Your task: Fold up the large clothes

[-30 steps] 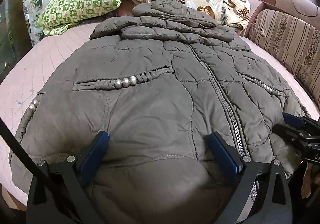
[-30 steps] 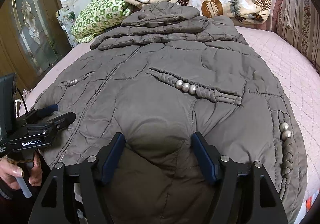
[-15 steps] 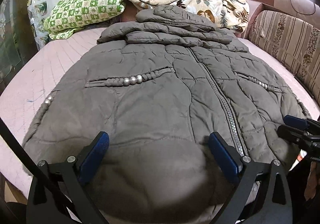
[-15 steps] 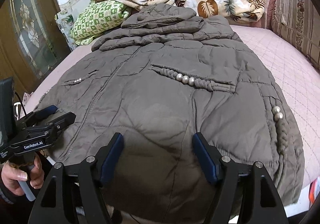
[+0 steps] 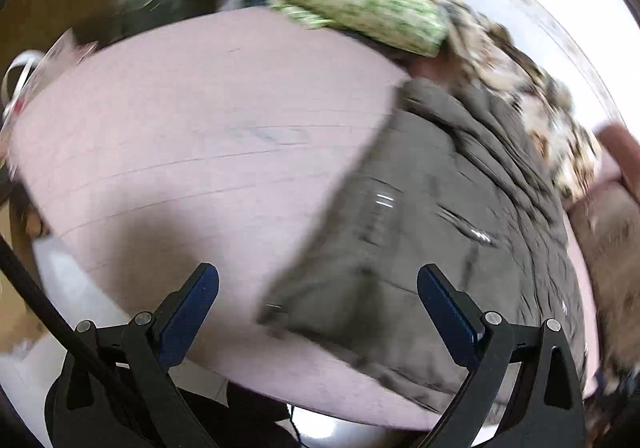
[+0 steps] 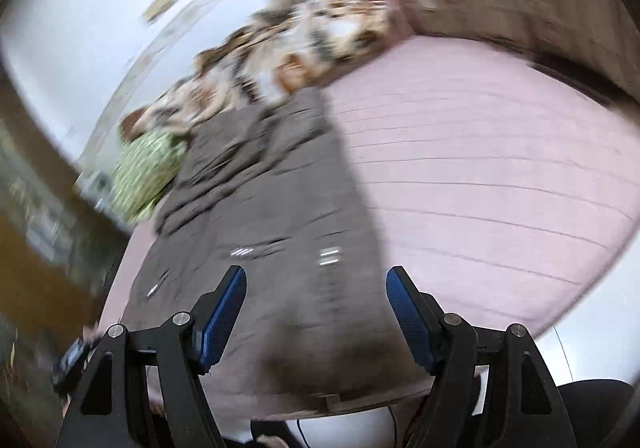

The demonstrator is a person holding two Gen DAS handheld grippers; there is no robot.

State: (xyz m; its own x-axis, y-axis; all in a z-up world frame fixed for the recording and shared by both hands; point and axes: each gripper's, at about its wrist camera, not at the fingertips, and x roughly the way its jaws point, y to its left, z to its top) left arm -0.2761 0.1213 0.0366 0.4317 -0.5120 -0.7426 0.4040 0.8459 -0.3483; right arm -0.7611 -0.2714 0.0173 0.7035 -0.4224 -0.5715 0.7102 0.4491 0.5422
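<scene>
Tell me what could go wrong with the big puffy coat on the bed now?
Both claws are open and hold nothing, so the grey padded coat may stay unfolded. Its bottom corner lies close to the edge of the pink bed, so a tug toward the edge might slide it off. Both views are blurred, so the left claw or right claw could miss the hem.

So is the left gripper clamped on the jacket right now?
No: in the left wrist view the left gripper has its jaws spread wide, with only the corner of the grey jacket lying between them on the pink bed cover.
</scene>
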